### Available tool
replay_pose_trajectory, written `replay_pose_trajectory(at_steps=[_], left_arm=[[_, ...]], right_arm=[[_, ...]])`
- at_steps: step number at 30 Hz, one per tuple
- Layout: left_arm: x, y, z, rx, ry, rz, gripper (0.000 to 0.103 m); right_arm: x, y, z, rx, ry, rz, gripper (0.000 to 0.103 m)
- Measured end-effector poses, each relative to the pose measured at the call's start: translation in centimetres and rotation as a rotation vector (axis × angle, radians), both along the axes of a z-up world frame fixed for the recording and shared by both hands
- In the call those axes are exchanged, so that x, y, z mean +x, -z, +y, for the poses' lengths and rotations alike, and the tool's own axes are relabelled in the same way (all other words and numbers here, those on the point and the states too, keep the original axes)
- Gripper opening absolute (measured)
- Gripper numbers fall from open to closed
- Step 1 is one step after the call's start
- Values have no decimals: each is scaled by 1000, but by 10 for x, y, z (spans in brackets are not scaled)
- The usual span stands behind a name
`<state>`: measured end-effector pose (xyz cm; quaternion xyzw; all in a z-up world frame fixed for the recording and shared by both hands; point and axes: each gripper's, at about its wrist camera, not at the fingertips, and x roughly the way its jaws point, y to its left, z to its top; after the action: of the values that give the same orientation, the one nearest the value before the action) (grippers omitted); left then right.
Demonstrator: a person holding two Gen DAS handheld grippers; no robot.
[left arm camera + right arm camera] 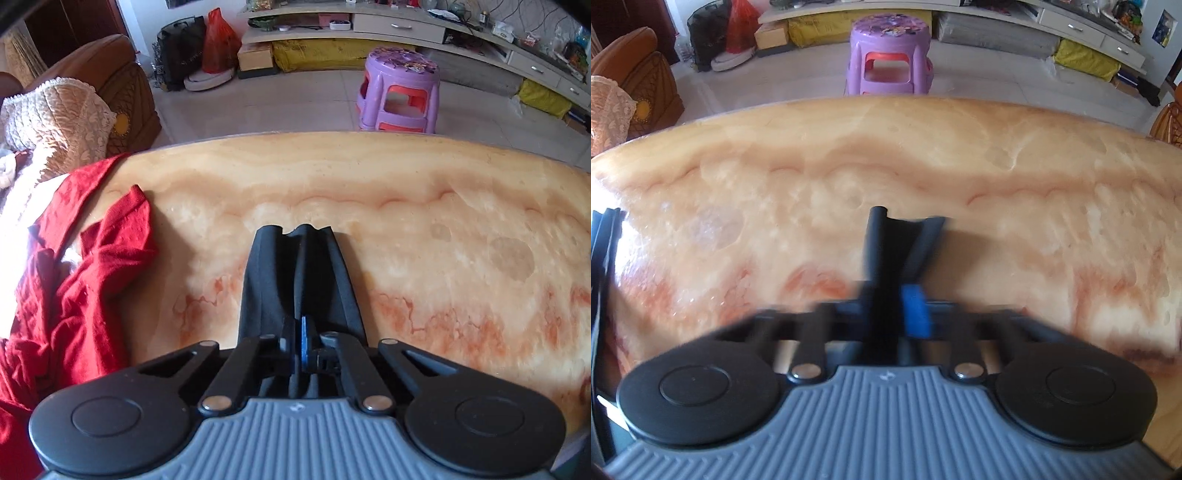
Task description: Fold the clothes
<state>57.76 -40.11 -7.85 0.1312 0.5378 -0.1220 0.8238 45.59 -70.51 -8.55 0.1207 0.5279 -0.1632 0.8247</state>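
Room: a tiled living room; a long low shelf unit (399, 26) runs along the far wall, well beyond both grippers.
Counter: a marbled cream-and-orange counter (424, 229) fills the space under and ahead of both grippers.
Armchair: a brown armchair (122, 85) with a cream lace cover stands far ahead and to the left of the left gripper.
Red garment: a crumpled red garment (81, 280) lies on the counter's left end, to the left of the left gripper and apart from it, part hanging over the edge.
Stool: a purple plastic stool (890, 55) stands on the floor past the counter's far edge, straight ahead of the right gripper.
Black garment: a black garment (291, 280) is bunched in folds between the left gripper's fingers and sticks out ahead of them; more black cloth sits in the right gripper.
Left gripper: the left gripper (304, 343) is pressed together, pinching the black garment.
Right gripper: the right gripper (897, 306), blurred, pinches the black cloth beside its blue pad.
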Motion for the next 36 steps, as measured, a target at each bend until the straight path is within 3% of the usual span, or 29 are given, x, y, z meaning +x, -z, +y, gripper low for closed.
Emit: replay_pose_trajectory(at_steps=[8,21,22,23,24,25,27,30,33,34,36], left_arm=[[20,-9,-21,46,27,-71,2],[68,-20,-36,62,2,-120,2],[69,-21,-37,44,7,-113,5],[70,-22,-37,23,13,-104,10],[71,-22,-36,-9,15,-83,28],[69,-23,-33,-26,22,-74,53],[63,-24,-28,-34,44,-83,62],[57,-25,-15,-26,63,-75,62],[43,-37,26,-155,-12,-63,65],[34,-40,39,-183,-26,-73,73],[15,-40,60,-190,-40,-92,75]], right_arm=[[20,-1,-13,-29,37,-46,9],[78,-34,-36,-209,48,-131,11],[79,-35,-38,-218,66,-149,12],[78,-36,-39,-223,79,-166,27],[77,-34,-39,-239,87,-170,54],[74,-32,-37,-248,87,-175,62],[65,-26,-33,-253,77,-191,65],[47,-20,-33,-196,91,-226,65],[35,-18,-28,-111,90,-247,65],[32,-17,-24,-68,76,-257,65],[34,-16,-9,36,21,-265,65]])
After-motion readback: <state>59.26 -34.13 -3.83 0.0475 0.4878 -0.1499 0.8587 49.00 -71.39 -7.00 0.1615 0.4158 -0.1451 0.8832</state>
